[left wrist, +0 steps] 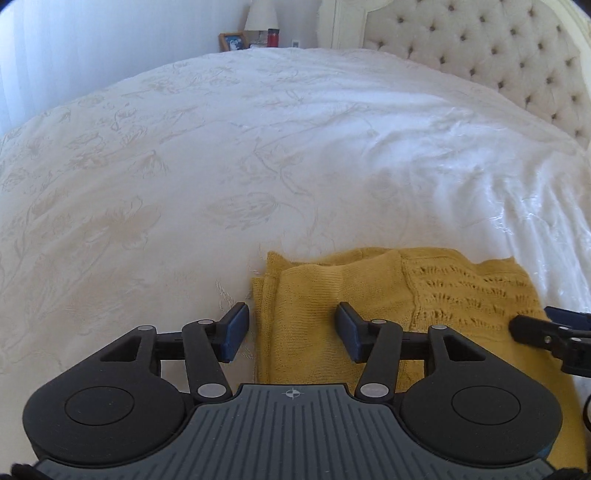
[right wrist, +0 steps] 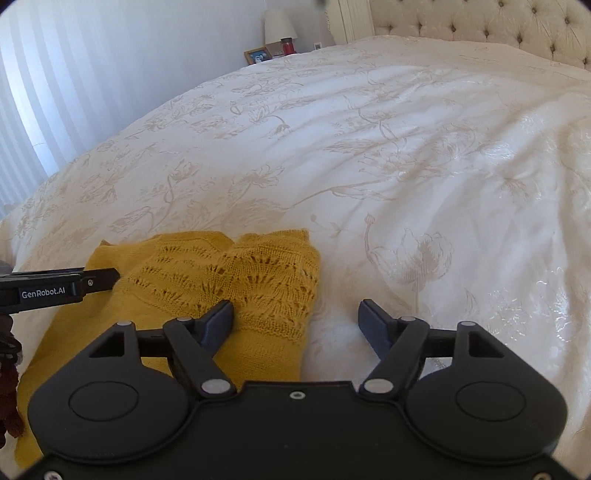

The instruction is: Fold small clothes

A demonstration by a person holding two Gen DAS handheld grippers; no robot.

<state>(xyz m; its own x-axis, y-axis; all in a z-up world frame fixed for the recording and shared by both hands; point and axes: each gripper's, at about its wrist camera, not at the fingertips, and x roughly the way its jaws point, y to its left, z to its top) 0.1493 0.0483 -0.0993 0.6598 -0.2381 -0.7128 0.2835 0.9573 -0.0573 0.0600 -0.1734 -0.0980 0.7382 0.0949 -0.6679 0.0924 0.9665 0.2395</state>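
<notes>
A mustard-yellow knit garment (left wrist: 369, 295) lies folded flat on the white bedspread (left wrist: 221, 166). My left gripper (left wrist: 291, 332) is open and empty, its jaws straddling the garment's left edge. In the right wrist view the garment (right wrist: 221, 280) shows its lace-patterned part. My right gripper (right wrist: 295, 325) is open and empty over the garment's right edge, left finger (right wrist: 218, 321) above the knit, right finger over the bedspread (right wrist: 406, 166). The right gripper also shows at the right edge of the left wrist view (left wrist: 554, 328), and the left gripper at the left edge of the right wrist view (right wrist: 107, 278).
A tufted cream headboard (left wrist: 498, 48) stands at the far right. A bedside spot holds a lamp (left wrist: 261, 16), a picture frame (left wrist: 232, 41) and a red container (left wrist: 272, 37). White curtains (right wrist: 55, 74) hang along the left.
</notes>
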